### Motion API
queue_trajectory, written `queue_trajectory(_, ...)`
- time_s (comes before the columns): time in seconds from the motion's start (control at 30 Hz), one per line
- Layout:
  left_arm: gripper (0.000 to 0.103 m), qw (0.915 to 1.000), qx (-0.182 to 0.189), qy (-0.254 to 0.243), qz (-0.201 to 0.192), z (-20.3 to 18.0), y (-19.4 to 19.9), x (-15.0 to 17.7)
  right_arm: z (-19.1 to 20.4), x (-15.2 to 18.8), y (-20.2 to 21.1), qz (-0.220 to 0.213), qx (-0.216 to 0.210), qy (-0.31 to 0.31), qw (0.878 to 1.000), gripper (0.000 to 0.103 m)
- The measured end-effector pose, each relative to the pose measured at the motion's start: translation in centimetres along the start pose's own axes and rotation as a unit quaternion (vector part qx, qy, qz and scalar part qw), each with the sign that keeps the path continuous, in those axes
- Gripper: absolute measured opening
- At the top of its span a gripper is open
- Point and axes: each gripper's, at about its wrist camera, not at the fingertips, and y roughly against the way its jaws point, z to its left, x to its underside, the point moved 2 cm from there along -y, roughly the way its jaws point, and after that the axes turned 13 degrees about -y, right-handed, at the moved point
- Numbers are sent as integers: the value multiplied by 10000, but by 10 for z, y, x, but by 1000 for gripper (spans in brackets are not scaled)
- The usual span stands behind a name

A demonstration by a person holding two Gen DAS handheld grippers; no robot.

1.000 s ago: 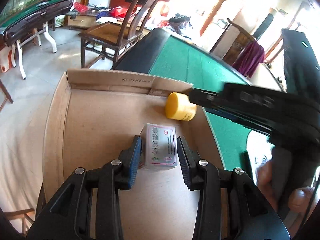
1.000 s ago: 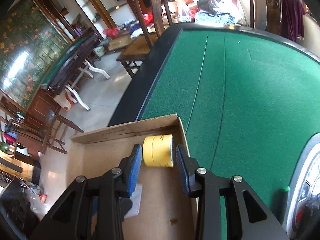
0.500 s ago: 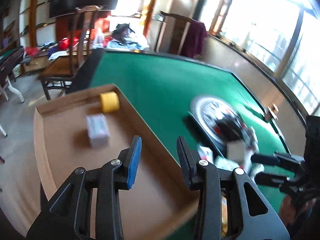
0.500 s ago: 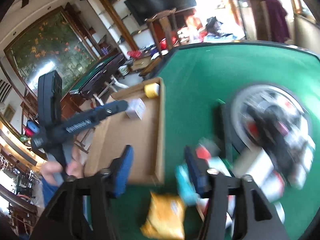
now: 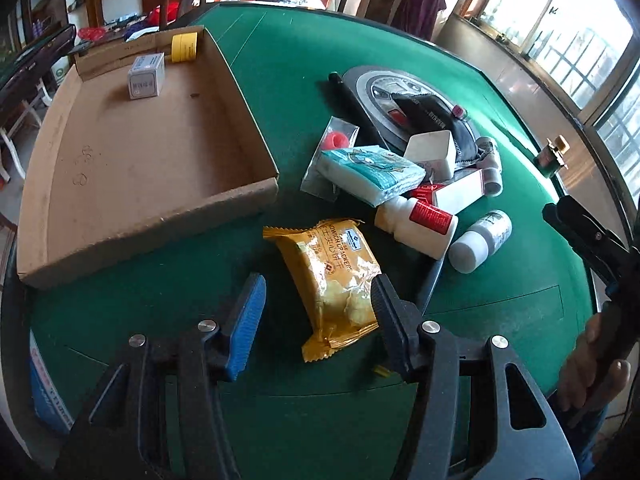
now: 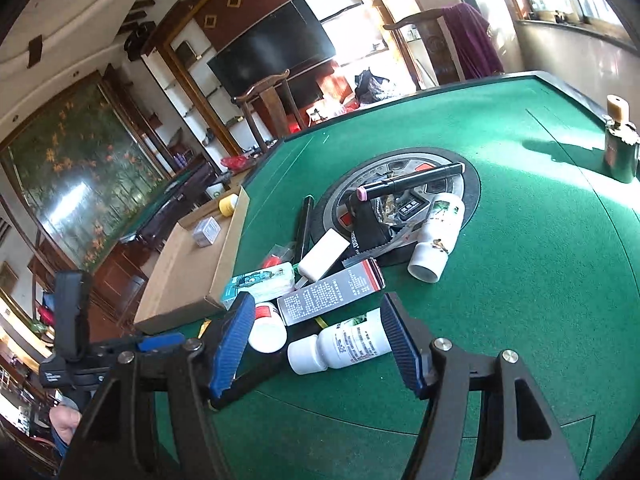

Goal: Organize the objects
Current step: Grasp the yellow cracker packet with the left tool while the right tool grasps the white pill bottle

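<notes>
A cardboard tray (image 5: 160, 216) lies on the green table with a white box (image 5: 146, 74) and a yellow jar (image 5: 185, 47) at its far end. My left gripper (image 5: 318, 284) hovers over a yellow cracker packet (image 5: 332, 272). Its jaws are opening; the packet's near end lies between them, and the pads do not press on it. My right gripper (image 6: 316, 304) is open above a white bottle (image 6: 344, 344) lying on its side, beside a red-labelled bottle (image 6: 268, 328) and a grey carton (image 6: 332, 296). Nothing is held.
The pile also holds a tissue pack (image 5: 372, 172), a white tub (image 5: 430, 148), a black pen (image 5: 352, 100) and a marker (image 6: 412, 180), on and around a round centre plate (image 6: 468, 176). A green flask (image 6: 620, 152) stands near the table's edge. A hand (image 5: 588, 372) holds the right gripper.
Both grippers have drawn back from the tray to the pile, and their jaws stand wider. The white box and the yellow jar stay in the tray.
</notes>
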Motion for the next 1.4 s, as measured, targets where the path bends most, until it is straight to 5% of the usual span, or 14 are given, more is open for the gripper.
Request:
queue_trajectory(0.3,64,9979,-518,134,359,-23,-37,-16,-5,10,6,238,-333,9,9992,65)
queue_trajectory(0.47,62,9952,-934,-276,88,-29,-45,-18,-8,12,6,262,-183,12,9995,66)
queue_trajectory(0.57,48,9950,-836,-539,-73,-25,-40,-11,-14,13,-1,291,108,-37,9995,71)
queue_trajectory(0.9,48,9939,-578,-817,-467,-2,-32,0,-15,6,-45,465,947,239,9941,71)
queue_trajectory(1.13,48,9952,-411,-727,-519,2,-29,0,-28,10,-63,1385,395,-46,9896,72)
queue_trajectory(1.27,48,9953,-394,-709,-524,2,-29,0,-8,43,-30,2334,-287,688,9695,72)
queue_trajectory(1.4,48,9951,-435,-725,-504,0,-30,-1,9,58,-1,1851,525,2155,9574,73)
